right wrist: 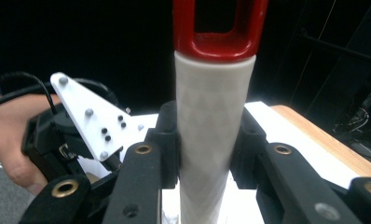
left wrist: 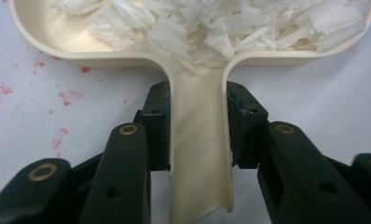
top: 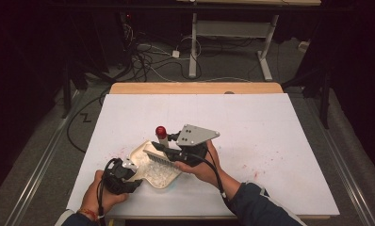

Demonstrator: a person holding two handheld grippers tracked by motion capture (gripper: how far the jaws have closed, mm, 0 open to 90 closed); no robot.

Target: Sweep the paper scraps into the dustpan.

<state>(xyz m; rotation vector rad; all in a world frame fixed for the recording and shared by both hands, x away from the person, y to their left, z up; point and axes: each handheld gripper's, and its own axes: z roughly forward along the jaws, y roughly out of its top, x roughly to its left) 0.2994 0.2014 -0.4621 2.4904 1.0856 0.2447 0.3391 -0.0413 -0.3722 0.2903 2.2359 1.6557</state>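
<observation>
Dark room; grey floor (top: pixel 44 155) (cables (top: pixel 148 59) tangled) behind white desk frame (top: pixel 232 28).

The right gripper (right wrist: pixel 206 140) clamps its two black jaws on a pale cylindrical handle with a red looped end (right wrist: pixel 215 116), standing upright. At left, a hand (right wrist: pixel 9 135) holds the other black gripper with its white three-cornered plate (right wrist: pixel 92 121) above the white table (right wrist: pixel 277 133) with a wooden edge.

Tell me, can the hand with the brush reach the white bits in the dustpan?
Probably yes. The right gripper holds the brush right above the dustpan, and nothing covers the white shreds inside.
</observation>
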